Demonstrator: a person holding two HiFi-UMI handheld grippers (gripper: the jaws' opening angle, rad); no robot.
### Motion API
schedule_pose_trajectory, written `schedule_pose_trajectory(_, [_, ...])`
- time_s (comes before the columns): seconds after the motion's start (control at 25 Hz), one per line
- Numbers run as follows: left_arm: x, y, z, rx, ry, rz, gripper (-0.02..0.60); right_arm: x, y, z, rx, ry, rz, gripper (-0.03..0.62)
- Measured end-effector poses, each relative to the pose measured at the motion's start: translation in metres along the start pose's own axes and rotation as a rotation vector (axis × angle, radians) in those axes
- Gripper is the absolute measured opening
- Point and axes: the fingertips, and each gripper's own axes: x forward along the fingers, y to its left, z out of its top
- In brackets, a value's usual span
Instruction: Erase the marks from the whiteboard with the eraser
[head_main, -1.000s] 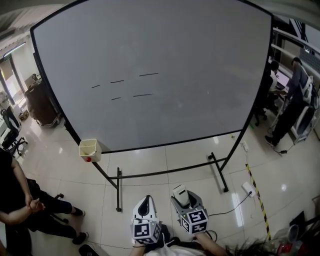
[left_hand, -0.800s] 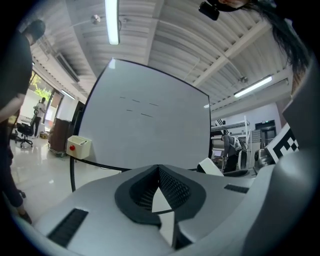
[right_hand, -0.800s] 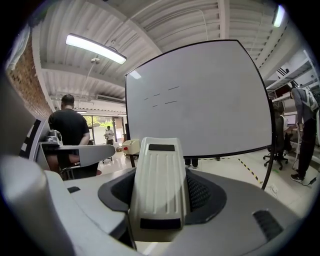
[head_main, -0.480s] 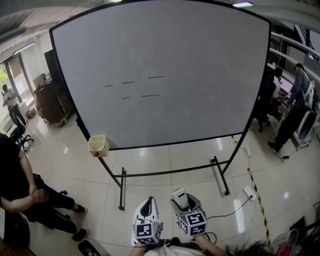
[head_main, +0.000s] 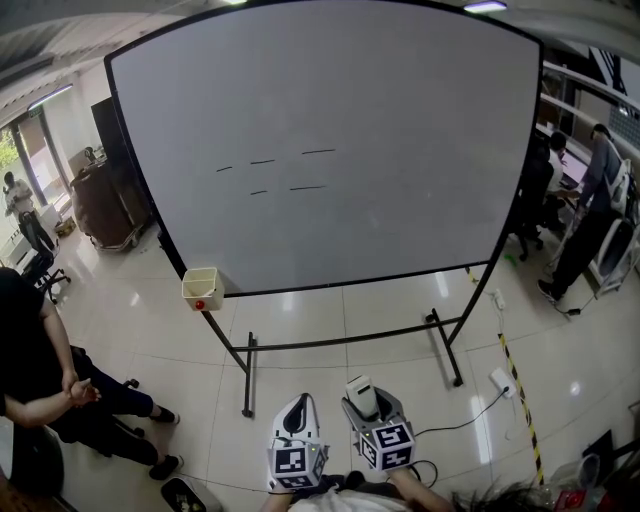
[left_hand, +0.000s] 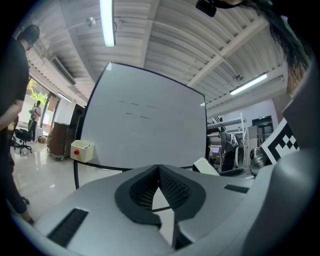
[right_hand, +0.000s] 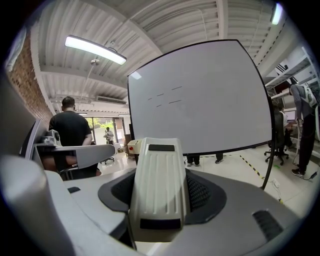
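A large whiteboard (head_main: 330, 150) on a black wheeled stand fills the head view, with several short dark dashes (head_main: 275, 172) left of its middle. The same board (left_hand: 145, 132) (right_hand: 200, 97) shows ahead in both gripper views. My right gripper (head_main: 362, 392) is low in the head view, well short of the board, shut on a white eraser (right_hand: 157, 182) that stands between its jaws. To its left, my left gripper (head_main: 294, 415) is shut with nothing in it, its pads (left_hand: 167, 187) meeting at the tip.
A cream box with a red button (head_main: 202, 288) hangs at the board's lower left corner. One person (head_main: 40, 380) stands at the left, others (head_main: 595, 200) at desks on the right. A cable and power strip (head_main: 502, 382) lie on the tiled floor by yellow-black tape.
The head view has shifted, so the board and its dashes sit slightly further right. Both grippers stay low in the same place, the right one still holding the eraser.
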Motion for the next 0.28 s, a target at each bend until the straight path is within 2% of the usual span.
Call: schedule_pose_trajectory(0.28, [-0.0061,0.0017,0.0049,0.003,0.005,0.01,-0.014,-0.0008,0.0031,-0.0025,-0.003,0.005,-0.003,0.275])
